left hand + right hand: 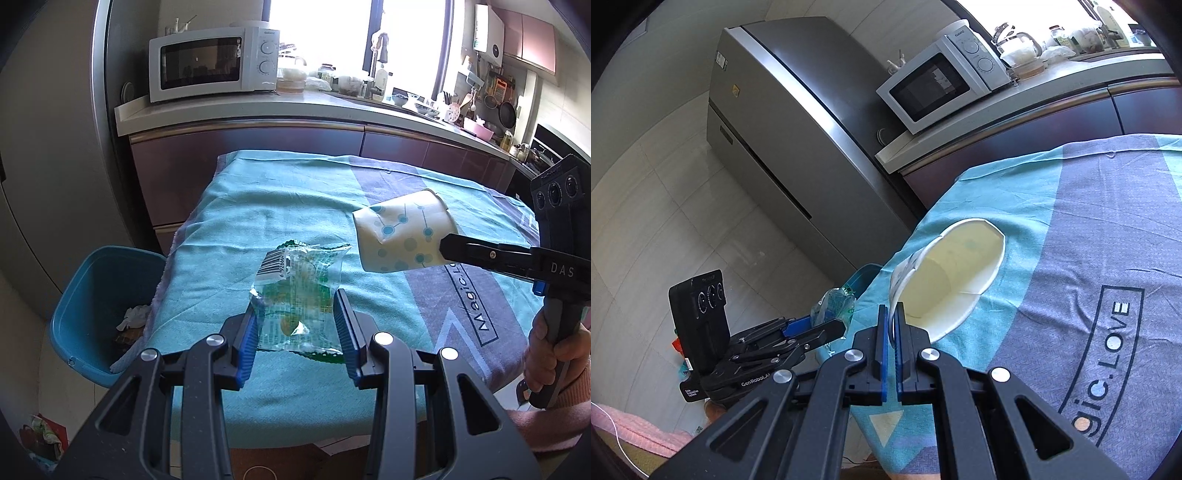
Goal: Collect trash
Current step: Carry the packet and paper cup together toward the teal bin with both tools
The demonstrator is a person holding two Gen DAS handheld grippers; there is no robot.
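kitchen table (pixel 258 206) under a teal cloth; my left gripper (pixel 299 325) clamps a wrapper (pixel 295 295), my right gripper (pixel 891 325) pinches a paper cup (pixel 945 280) by its rim. both seem lifted, so i judge the carry is on; next, swing each over the bin (pixel 92 295) and let go.

Left tool (pixel 299 306) gripping, right tool (pixel 892 317) clamped.

Readable: "Magic.LOVE" on the cloth (pixel 1108 332), "Galanz" on the microwave (pixel 214 62), "DAS" on the right gripper (pixel 448 247), "GenRobot" on the left gripper (pixel 827 326).
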